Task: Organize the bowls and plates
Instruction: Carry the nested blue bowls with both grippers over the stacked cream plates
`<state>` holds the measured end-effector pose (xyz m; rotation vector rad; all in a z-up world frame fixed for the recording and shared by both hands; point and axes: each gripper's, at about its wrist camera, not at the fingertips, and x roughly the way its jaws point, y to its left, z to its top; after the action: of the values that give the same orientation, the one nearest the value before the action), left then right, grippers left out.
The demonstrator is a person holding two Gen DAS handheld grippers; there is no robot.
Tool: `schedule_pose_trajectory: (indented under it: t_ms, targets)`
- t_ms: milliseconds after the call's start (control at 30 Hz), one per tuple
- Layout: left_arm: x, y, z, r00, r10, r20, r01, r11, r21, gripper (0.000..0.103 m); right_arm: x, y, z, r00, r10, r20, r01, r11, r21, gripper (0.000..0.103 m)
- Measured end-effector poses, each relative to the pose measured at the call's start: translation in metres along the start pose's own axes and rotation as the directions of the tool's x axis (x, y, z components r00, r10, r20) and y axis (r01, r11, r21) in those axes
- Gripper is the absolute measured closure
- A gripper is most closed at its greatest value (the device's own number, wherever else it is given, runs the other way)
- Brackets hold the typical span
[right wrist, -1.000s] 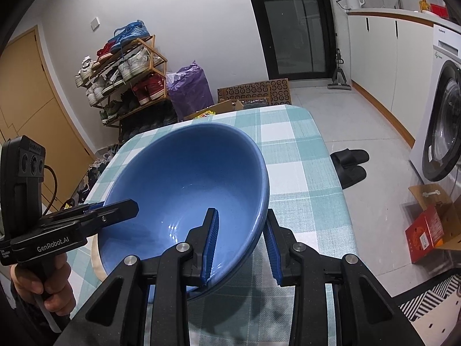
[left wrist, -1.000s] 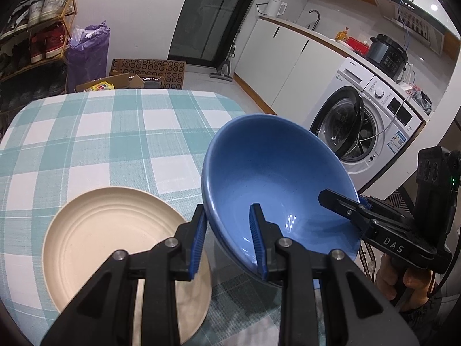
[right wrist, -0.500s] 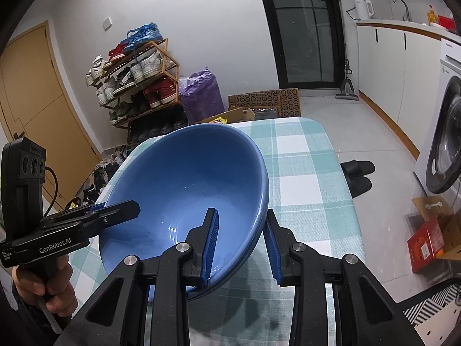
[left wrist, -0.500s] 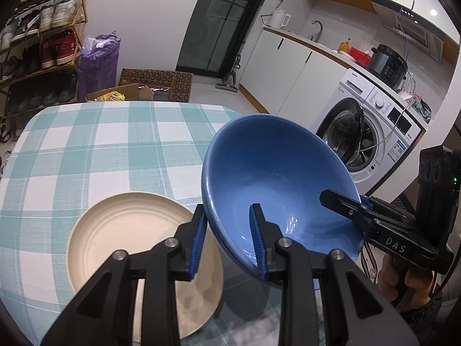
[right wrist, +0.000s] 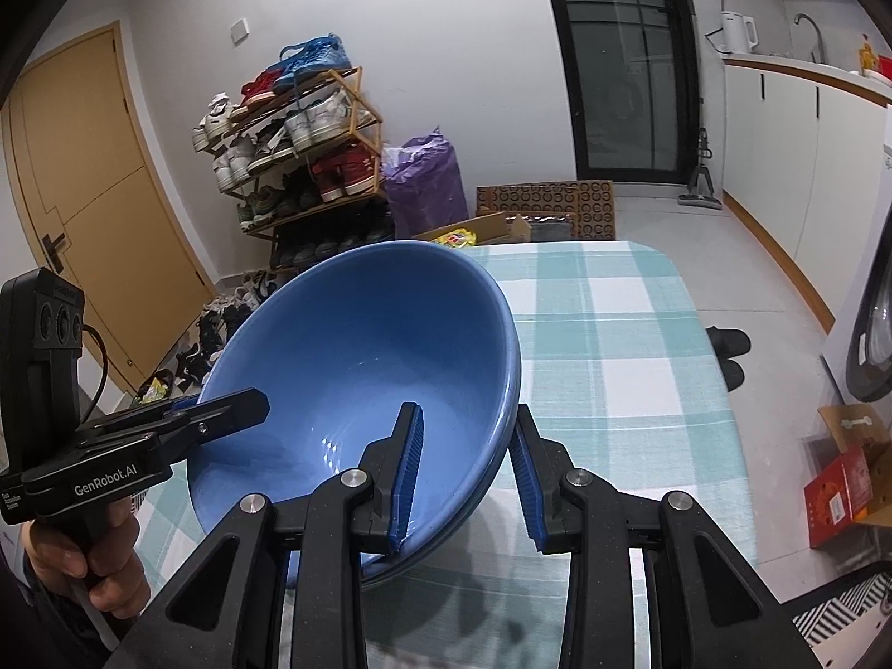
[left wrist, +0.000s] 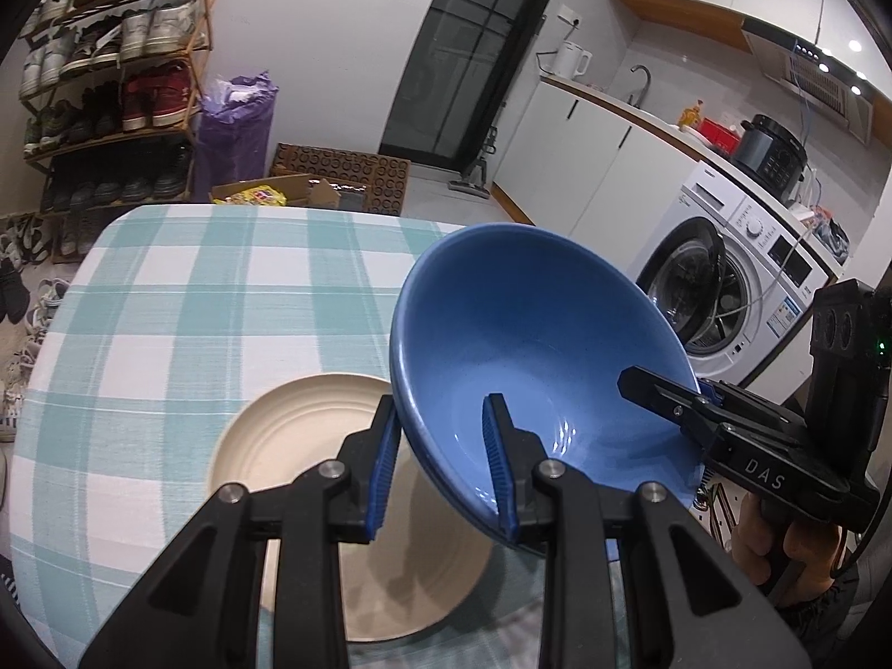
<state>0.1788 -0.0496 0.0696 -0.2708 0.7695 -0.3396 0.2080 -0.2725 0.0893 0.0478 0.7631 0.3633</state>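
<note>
Blue bowl [left wrist: 535, 368]: tilted, held in the air above the table [left wrist: 184, 301], over the near right edge of the plate [left wrist: 312, 446]
Grip: left gripper [left wrist: 440, 463] pinches the bowl's left rim, one pad inside, one outside; right gripper [right wrist: 463, 468] pinches the opposite rim the same way
Plate: cream, flat on the check cloth, partly hidden by the bowl and the left fingers [left wrist: 384, 457]
Around table: shoe rack [right wrist: 301, 161] and purple bag [right wrist: 423, 178] beyond the far end; cardboard boxes [right wrist: 546, 206] on the floor there; washer [left wrist: 730, 279] to the right; slippers [right wrist: 730, 351] on the floor between table and washer
Blocking: nothing else stands on the table near the plate
Pose: both grippers angle downward, a hand [right wrist: 89, 557] wrapped on each handle
Count: one bowl (right view hints at a second rim beneath, cannot tell), one plate, two grippers
</note>
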Motion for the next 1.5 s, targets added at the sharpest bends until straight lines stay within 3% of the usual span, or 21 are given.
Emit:
schedule_pose_trajectory:
  t_ms: [700, 1500]
  targets:
    - [-0.008, 0.066, -0.015, 0.996, 0.093, -0.012, -0.093, 0.993, -0.067, 0.075, 0.062, 0.056, 0.000, 0.995, 0.068, -0.078, -0.072, 0.996, -0.048, 0.070]
    - [0.021, 0.092, -0.024, 0.993, 0.107, -0.058, -0.112, 0.989, -0.098, 0.074, 0.104, 0.054, -0.008, 0.988, 0.061, -0.142, -0.067, 0.997, -0.039, 0.070]
